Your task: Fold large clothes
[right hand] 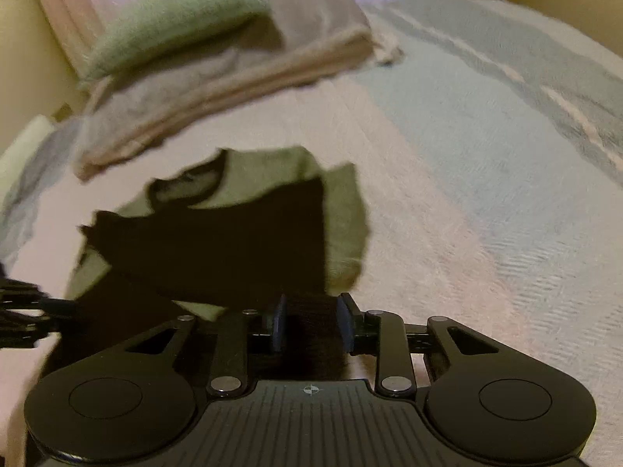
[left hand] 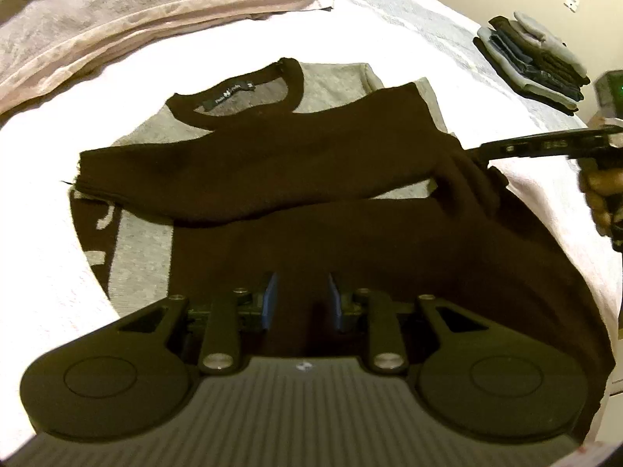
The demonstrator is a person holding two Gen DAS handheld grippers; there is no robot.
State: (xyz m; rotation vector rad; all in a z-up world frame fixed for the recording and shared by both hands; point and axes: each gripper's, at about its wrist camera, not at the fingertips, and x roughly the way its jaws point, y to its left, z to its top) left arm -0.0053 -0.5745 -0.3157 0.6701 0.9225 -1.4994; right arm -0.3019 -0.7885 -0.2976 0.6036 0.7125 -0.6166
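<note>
Currently, sweater (left hand: 296,179): lying on the white bedspread (left hand: 46,272), dark sleeves folded across its grey body.
Left gripper (left hand: 301,297): hovering over the dark fabric, fingers spread.
Right gripper (right hand: 311,323): reaching at the sweater's edge; fingers parted, dark cloth between them.
Folded stack (left hand: 537,58): sitting well apart.
</note>
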